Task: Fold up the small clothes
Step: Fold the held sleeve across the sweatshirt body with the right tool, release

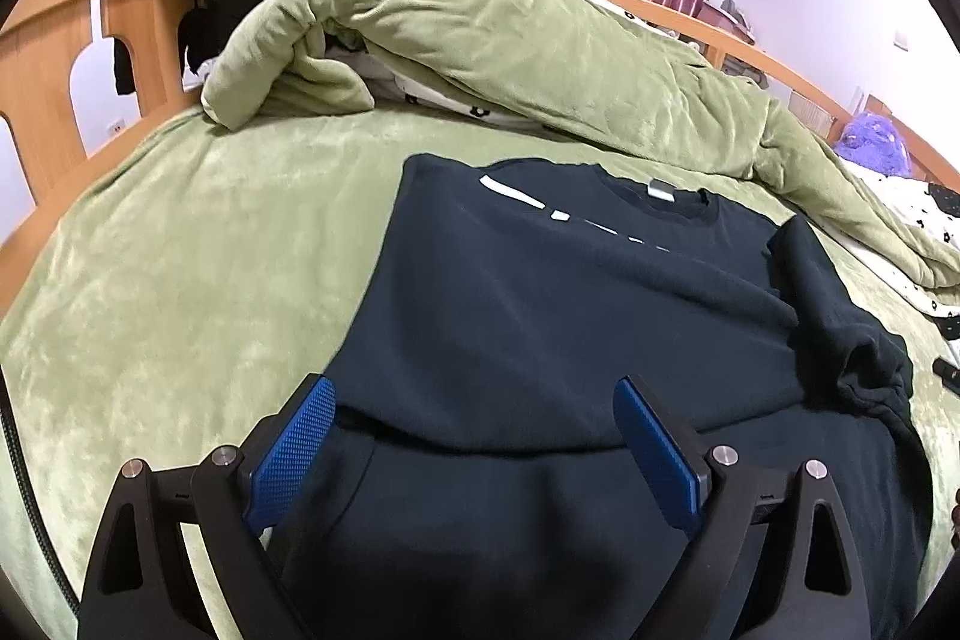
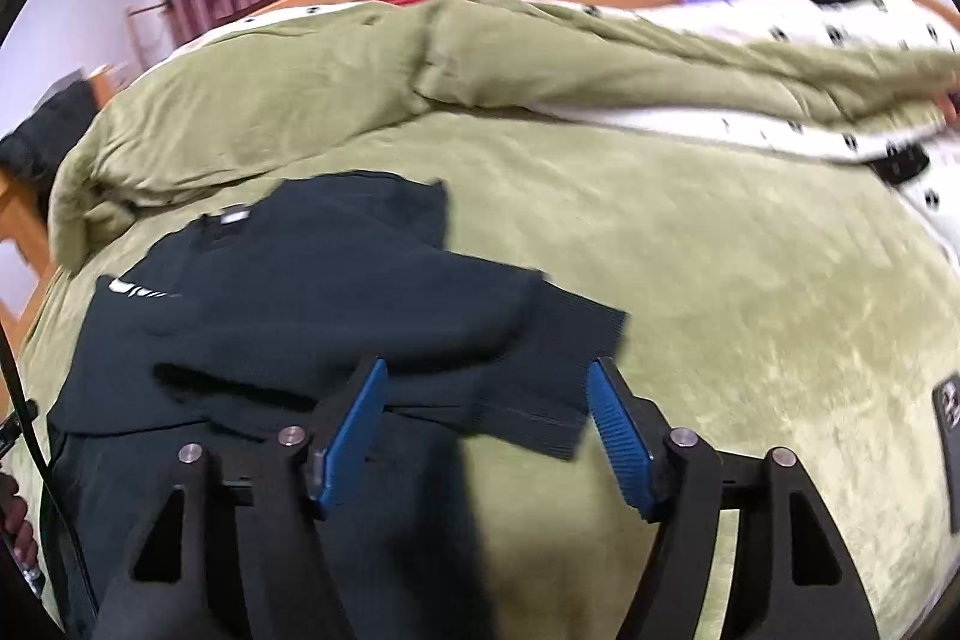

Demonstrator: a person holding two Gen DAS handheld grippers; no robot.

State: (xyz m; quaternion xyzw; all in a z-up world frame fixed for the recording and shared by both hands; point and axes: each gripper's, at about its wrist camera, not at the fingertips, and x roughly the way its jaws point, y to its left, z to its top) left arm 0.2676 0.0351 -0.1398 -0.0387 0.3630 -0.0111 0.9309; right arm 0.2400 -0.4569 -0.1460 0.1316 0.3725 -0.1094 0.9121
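Shirt (image 1: 540,292): dark, flat on the green sheet (image 1: 180,280), collar end far from both claws, hem end nearest them. One sleeve (image 2: 540,370) is already folded in across the body; in the right wrist view it lies just ahead of and between the right claw's pads. The other side shows a straight edge ahead-left of the left claw (image 1: 474,400).

Left claw: pads apart, nothing between them, shirt body below and ahead. No contact visible.

Right claw (image 2: 486,400): pads apart, nothing clamped. Sleeve cuff sits just beyond the tips.

Step in hand (judged): side fold done, hem-to-collar fold is next.
- Set each claw at a hem corner, one per side, same distance in from the edge.
- Pinch both layers incl. the folded sleeve, else the sleeve slides out on the lift.
- Lift low, carry fwd together, lay hem short of the collar.
- The plush sheet will prob. drag the cloth; raise before moving.

Beyond the shirt: quilt (image 1: 480,40) heaped at the far side, wood bed frame (image 1: 90,10) far-left of the left claw.

Markings: white stripe print (image 1: 516,193) near the collar, no letters readable. Grey neck tag (image 1: 662,190), text too small to read.
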